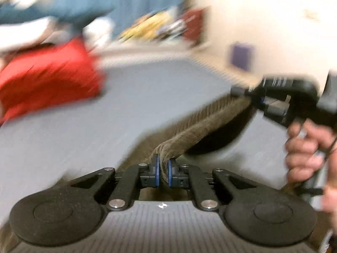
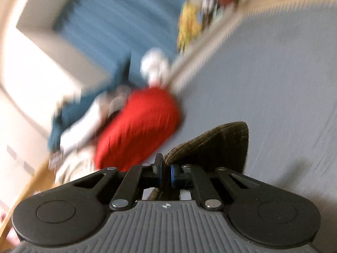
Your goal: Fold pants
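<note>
The pants point(image 1: 195, 124) are brown-grey corduroy, stretched in a band between my two grippers above the grey-blue surface point(image 1: 84, 130). My left gripper point(image 1: 163, 168) is shut on one end of the band. My right gripper point(image 1: 250, 99) shows at the right of the left wrist view, held by a hand point(image 1: 305, 156), shut on the other end. In the right wrist view the right gripper point(image 2: 166, 174) pinches the pants point(image 2: 212, 147), whose fold sticks up beyond the fingertips. Both views are motion-blurred.
A red garment point(image 1: 48, 80) lies at the far left of the surface, also in the right wrist view point(image 2: 139, 126). Blue and white clothes point(image 2: 80, 118) are piled beside it. A blue curtain point(image 1: 118, 2) and colourful clutter point(image 1: 155, 25) stand behind.
</note>
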Action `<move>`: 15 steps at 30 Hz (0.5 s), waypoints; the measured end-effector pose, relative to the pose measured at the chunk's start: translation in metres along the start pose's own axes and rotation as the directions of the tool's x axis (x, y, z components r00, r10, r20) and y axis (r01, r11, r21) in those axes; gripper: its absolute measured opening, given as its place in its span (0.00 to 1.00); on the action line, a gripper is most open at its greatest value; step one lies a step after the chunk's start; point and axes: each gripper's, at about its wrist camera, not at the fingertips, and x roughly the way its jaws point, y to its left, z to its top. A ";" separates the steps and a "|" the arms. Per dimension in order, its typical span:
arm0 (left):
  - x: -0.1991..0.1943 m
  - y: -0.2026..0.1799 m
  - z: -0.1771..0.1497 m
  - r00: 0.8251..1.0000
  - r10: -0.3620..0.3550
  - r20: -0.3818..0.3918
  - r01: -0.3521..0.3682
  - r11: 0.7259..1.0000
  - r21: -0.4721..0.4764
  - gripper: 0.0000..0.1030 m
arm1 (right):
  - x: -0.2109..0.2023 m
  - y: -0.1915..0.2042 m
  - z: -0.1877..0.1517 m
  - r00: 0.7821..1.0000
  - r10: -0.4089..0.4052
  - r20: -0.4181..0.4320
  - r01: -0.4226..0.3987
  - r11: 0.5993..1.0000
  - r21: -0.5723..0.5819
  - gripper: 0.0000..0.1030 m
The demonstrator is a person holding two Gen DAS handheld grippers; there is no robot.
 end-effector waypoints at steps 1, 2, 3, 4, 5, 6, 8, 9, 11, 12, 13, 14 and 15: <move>0.008 -0.015 0.018 0.992 -0.125 -0.007 0.125 0.992 0.022 0.22 | -0.019 -0.012 0.021 0.997 -0.009 0.076 0.010 1.000 -0.004 0.06; 0.016 -0.026 0.031 0.968 -0.247 -0.042 0.248 0.968 0.032 0.48 | -0.040 -0.026 0.042 0.986 -0.022 0.165 0.023 1.000 -0.005 0.06; 0.017 -0.030 0.036 0.957 -0.286 -0.035 0.288 0.957 0.039 0.68 | -0.062 -0.043 0.060 0.962 -0.059 0.266 0.064 0.998 -0.011 0.07; 0.014 -0.032 0.038 0.962 -0.271 0.009 0.270 0.961 0.062 0.76 | -0.080 -0.059 0.072 0.928 -0.128 0.349 0.137 0.991 -0.002 0.07; 0.011 -0.030 0.034 0.969 -0.245 0.042 0.240 0.966 0.092 0.81 | -0.095 -0.082 0.081 0.883 -0.228 0.411 0.227 0.972 0.052 0.09; 0.012 -0.025 0.027 0.972 -0.231 0.044 0.225 0.968 0.112 0.81 | -0.103 -0.104 0.083 0.853 -0.301 0.426 0.278 0.953 0.117 0.15; 0.033 -0.007 -0.002 0.980 -0.191 -0.052 0.196 0.975 0.105 0.78 | -0.105 -0.152 0.079 0.811 -0.452 0.372 0.386 0.890 0.241 0.24; 0.044 0.000 -0.018 0.981 -0.162 -0.107 0.173 0.980 0.100 0.72 | -0.102 -0.178 0.072 0.806 -0.508 0.304 0.432 0.856 0.285 0.27; 0.066 0.015 -0.059 0.967 -0.105 -0.231 0.136 0.983 0.124 0.61 | -0.096 -0.214 0.056 0.797 -0.567 0.210 0.481 0.804 0.349 0.27; 0.071 0.021 -0.078 0.958 -0.088 -0.272 0.130 0.981 0.141 0.59 | -0.094 -0.229 0.048 0.791 -0.589 0.166 0.499 0.778 0.382 0.27; 0.071 0.025 -0.096 0.953 -0.084 -0.291 0.134 0.979 0.156 0.59 | -0.093 -0.241 0.041 0.794 -0.592 0.137 0.499 0.764 0.409 0.27; 0.069 0.027 -0.108 0.953 -0.088 -0.291 0.142 0.976 0.167 0.59 | -0.092 -0.247 0.037 0.800 -0.586 0.128 0.492 0.764 0.418 0.27; 0.065 0.029 -0.118 0.956 -0.088 -0.281 0.142 0.974 0.176 0.59 | -0.092 -0.250 0.035 0.808 -0.574 0.135 0.482 0.775 0.409 0.25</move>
